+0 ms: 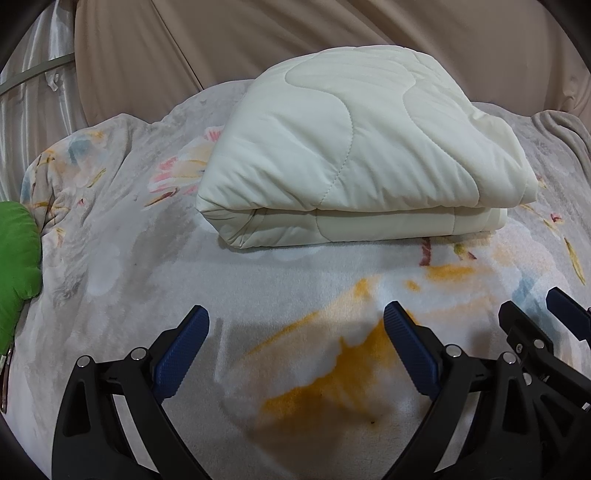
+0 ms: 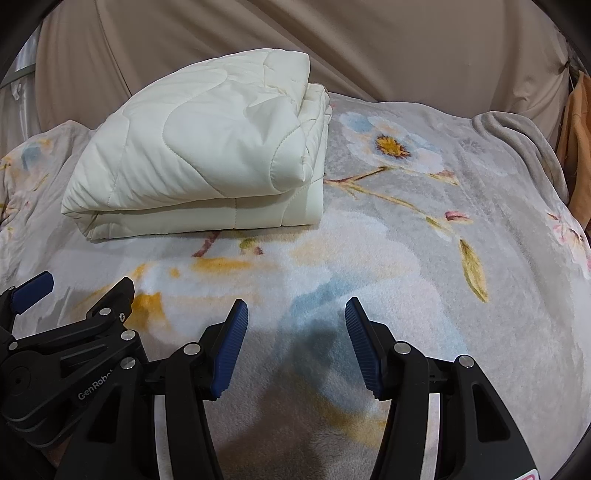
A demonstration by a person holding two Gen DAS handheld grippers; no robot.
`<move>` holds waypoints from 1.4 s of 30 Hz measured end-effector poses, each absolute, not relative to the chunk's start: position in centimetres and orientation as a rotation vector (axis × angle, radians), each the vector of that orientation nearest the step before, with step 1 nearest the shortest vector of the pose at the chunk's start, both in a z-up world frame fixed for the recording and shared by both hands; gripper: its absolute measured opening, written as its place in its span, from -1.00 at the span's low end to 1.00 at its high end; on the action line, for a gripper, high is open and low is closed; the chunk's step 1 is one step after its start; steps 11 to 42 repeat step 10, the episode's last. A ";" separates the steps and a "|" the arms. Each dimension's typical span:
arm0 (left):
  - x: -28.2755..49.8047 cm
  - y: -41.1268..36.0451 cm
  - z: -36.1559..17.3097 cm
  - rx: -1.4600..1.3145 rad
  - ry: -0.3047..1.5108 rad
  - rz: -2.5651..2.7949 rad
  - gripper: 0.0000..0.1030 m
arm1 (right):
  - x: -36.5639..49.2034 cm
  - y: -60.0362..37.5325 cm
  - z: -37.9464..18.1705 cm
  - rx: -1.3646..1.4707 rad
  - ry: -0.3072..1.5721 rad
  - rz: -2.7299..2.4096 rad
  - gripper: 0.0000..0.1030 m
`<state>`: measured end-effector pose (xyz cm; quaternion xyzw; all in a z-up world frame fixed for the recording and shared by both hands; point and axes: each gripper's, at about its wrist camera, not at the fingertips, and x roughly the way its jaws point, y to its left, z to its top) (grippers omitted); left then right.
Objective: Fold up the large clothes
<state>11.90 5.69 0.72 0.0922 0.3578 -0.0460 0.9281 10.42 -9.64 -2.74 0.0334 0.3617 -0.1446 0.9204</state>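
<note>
Left wrist view: a soft fleece blanket (image 1: 122,236) printed with pale flowers in yellow, pink and blue, spread as the working surface, rumpled toward the far left. Behind it a wall of beige draped fabric (image 1: 332,33); silvery curtain folds (image 1: 33,85) at the far left. Ahead of the left gripper (image 1: 295,321), resting on the blanket and well apart from the fingertips: one cream quilted comforter (image 1: 354,147), folded into a thick stack with the rounded fold facing the camera. Left gripper released, blue pads (image 1: 181,354) spread wide, nothing between them. Off to its left, one bright green cushion (image 1: 16,266) at the blanket's edge. Just beside it on the right, the right gripper (image 1: 532,310).

Right wrist view: same blanket (image 2: 461,258), same beige backdrop (image 2: 369,44). Comforter (image 2: 207,155) ahead and to the left of the right gripper (image 2: 295,310), layered edges showing on its right side. Right gripper likewise released, gripping nothing. One orange cloth (image 2: 580,147) hanging at the far right. Nothing lying between grippers and comforter except bare blanket
</note>
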 end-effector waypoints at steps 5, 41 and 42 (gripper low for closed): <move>11.9 5.7 0.7 0.189 0.731 -0.092 0.81 | 10.3 -9.6 -2.7 0.064 0.741 -0.298 0.05; 11.9 5.7 0.7 0.190 0.730 -0.091 0.81 | 10.3 -9.6 -2.7 0.060 0.738 -0.304 0.05; 11.9 5.7 0.7 0.190 0.730 -0.091 0.81 | 10.3 -9.6 -2.7 0.060 0.738 -0.304 0.05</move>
